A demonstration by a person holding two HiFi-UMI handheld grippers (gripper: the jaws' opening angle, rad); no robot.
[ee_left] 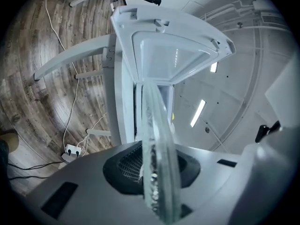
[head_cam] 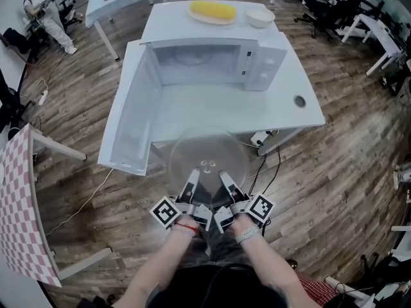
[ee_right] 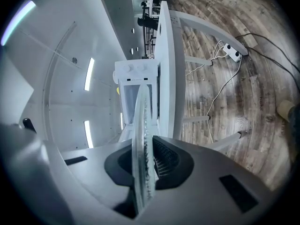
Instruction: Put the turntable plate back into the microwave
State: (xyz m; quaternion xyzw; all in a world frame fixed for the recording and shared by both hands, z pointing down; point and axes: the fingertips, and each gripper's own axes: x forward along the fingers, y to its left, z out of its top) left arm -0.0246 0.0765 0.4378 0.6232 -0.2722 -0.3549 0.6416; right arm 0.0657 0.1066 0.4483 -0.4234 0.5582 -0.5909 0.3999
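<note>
With the left tongs (head_cam: 192,173) and right tongs (head_cam: 225,174) each clamped on its near rim, we hold the glass turntable plate (head_cam: 207,156) at the front edge of the table (head_cam: 270,108), short of the open microwave (head_cam: 263,59), judging it stiff, slick and breakable.

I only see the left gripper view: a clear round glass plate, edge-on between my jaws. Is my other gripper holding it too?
Observer: Yes. In the head view the right gripper clamps the clear round glass turntable plate at its near rim, right beside the left gripper.
Operator: Is the plate in the oven yet?
Observer: No. It is held flat in front of the white microwave, whose door hangs wide open on the left.
Operator: Anything behind it?
Observer: A white bowl and a long yellow food item on a plate sit on the white table behind.
</note>
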